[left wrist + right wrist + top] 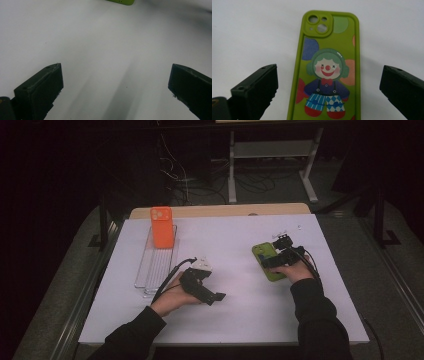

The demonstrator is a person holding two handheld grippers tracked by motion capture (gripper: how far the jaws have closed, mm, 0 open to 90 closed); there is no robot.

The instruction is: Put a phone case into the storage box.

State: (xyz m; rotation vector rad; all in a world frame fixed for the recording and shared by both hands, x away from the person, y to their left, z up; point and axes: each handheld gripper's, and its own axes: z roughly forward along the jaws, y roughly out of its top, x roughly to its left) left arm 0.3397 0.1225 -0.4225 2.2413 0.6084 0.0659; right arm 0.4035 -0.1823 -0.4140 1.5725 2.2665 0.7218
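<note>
Your right gripper hangs over the lime-green clown-print phone case, jaws spread wide to either side of it, not gripping. The case lies flat on the white table, right of centre. Your left gripper rests released, well apart from it.

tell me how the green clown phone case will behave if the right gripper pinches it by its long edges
The green phone case lies flat on the white table, so it shouldn't roll or tip. It looks thin and probably light. If it is soft and holds no phone, its sides may flex inward under the open right hand-held gripper, and the smooth rounded rim could slip.
</note>
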